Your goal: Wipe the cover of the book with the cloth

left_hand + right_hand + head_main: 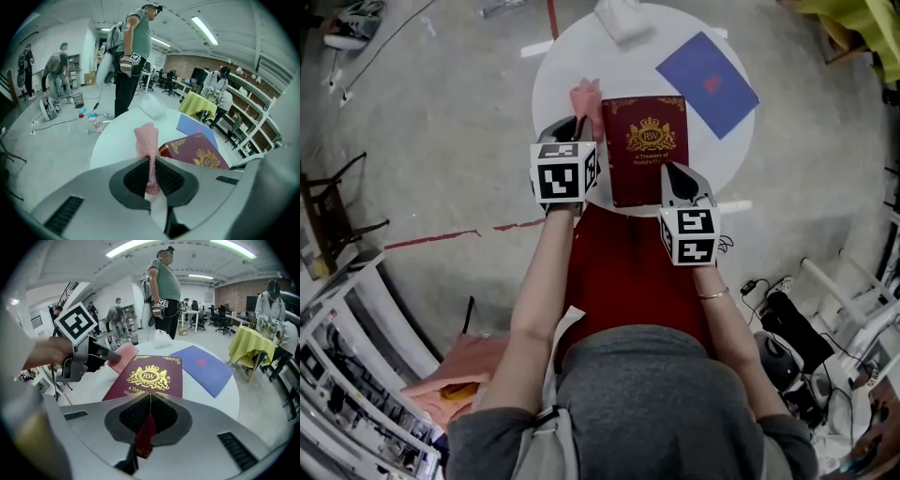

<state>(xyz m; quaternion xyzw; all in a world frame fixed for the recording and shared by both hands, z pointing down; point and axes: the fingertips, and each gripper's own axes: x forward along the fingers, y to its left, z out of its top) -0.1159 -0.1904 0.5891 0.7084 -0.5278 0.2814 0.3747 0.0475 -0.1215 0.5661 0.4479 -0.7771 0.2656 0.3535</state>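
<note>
Nearest, the right gripper [150, 399] is clamped on the near edge of the maroon book [645, 150], which lies flat at the near rim of the round white table [562, 66]. That narrow hold is the weak spot: a sideways stroke could swing the book or push it off the rim. Just beside the book's left edge, the left gripper [151, 161] pinches a thin fold of pink cloth [145, 138], not yet on the cover. Drag may tug it free. Farther off lies a blue folder [707, 82].

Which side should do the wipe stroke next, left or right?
Left. The left tongs are shut on the pink cloth, right beside the book. The right tongs clamp its near edge, probably steadying it.
</note>
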